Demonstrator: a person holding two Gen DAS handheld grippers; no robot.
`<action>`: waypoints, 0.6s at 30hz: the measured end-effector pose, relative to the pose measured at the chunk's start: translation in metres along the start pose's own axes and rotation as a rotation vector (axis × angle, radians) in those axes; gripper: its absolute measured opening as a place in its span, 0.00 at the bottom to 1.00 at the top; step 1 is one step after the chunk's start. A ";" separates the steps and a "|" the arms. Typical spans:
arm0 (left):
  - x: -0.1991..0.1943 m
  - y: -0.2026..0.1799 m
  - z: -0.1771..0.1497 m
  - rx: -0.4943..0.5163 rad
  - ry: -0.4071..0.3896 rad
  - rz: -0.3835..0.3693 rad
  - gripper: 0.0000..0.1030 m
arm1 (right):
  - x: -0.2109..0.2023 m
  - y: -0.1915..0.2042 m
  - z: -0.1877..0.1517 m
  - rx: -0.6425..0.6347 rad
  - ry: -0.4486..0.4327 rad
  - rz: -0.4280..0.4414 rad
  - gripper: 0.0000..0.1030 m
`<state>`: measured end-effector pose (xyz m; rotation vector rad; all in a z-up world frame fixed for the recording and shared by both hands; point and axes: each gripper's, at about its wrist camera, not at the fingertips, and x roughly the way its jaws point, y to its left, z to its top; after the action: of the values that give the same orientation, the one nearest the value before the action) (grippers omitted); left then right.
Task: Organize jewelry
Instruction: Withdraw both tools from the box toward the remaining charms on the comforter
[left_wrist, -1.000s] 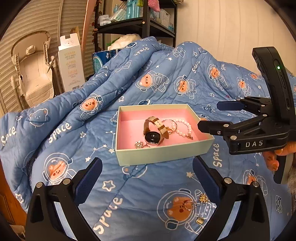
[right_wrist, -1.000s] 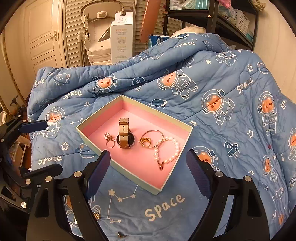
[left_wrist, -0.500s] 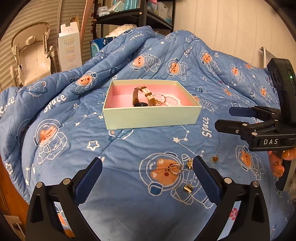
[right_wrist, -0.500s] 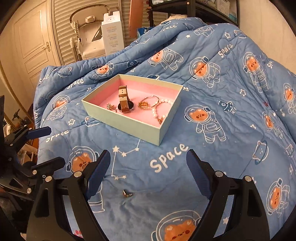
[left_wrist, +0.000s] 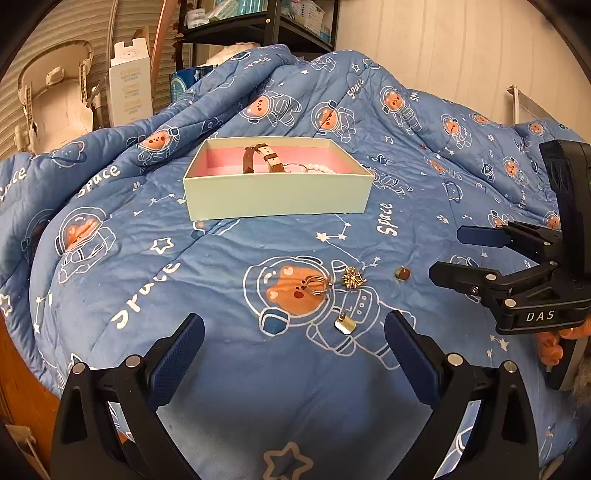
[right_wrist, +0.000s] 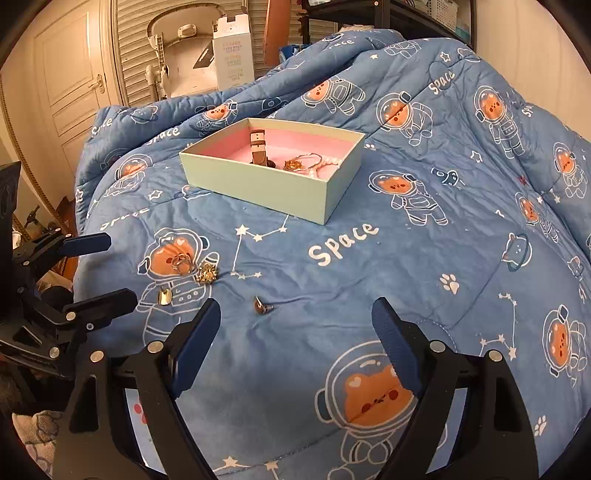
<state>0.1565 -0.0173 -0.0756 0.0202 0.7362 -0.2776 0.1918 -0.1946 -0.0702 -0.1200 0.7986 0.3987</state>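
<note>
A pale green box with pink lining sits on the blue quilt; it holds a brown-strap watch, a gold bracelet and a pearl bracelet. Loose on the quilt nearer me lie a gold ring, a gold star-shaped piece, a small gold clip and a round stud. My left gripper is open and empty just short of the ring. My right gripper is open and empty, just short of the stud.
The blue space-bear quilt rises in folds behind the box. A white carton, a baby seat and a dark shelf unit stand behind the bed. A white door is at the left.
Both grippers have pulled back from the box and dropped lower, toward the near part of the quilt. The loose jewelry pieces now lie just ahead of the fingertips. Both stay open.
</note>
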 end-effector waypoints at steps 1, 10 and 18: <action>0.000 0.000 -0.001 -0.001 0.002 -0.003 0.93 | 0.000 0.000 -0.002 0.000 0.002 0.004 0.81; 0.007 -0.006 -0.013 0.003 0.031 -0.028 0.76 | 0.004 0.005 -0.014 -0.033 0.027 0.037 0.64; 0.019 -0.016 -0.008 0.035 0.045 -0.051 0.59 | 0.019 0.012 -0.009 -0.059 0.059 0.062 0.51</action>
<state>0.1603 -0.0363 -0.0927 0.0413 0.7776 -0.3399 0.1931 -0.1805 -0.0897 -0.1627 0.8506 0.4792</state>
